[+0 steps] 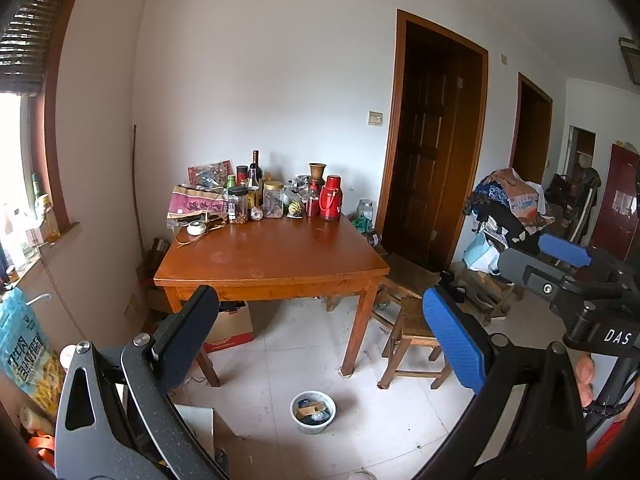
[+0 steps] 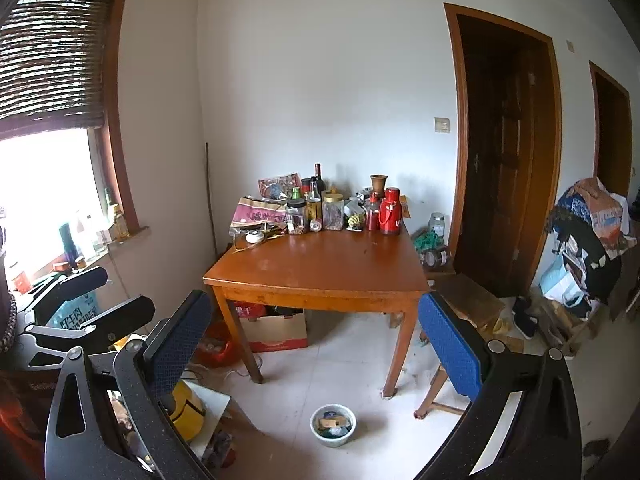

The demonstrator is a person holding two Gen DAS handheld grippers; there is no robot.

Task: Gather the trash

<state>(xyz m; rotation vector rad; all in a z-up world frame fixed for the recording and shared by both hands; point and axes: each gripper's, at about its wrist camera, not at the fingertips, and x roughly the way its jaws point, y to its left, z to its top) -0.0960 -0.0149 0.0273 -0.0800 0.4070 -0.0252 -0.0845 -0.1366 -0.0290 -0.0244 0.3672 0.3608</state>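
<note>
Fingers (image 1: 192, 332) of the left gripper (image 1: 320, 332) and right gripper (image 2: 316, 340) stand spread wide, holding nothing. Between them on the floor sits a small bowl (image 2: 316, 434) of trash, near the wooden worktop (image 1: 272, 256)

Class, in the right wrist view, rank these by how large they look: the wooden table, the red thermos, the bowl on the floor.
1. Wooden table
2. Bowl, though nearness to the camera enlarges it
3. Red thermos

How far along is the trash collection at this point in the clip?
Done: the white bowl on the floor already holds scraps. In hand: nothing; the left gripper and right gripper are both open and empty, short of the wooden table. Left: clutter along the table's far edge and around the floor.
</note>
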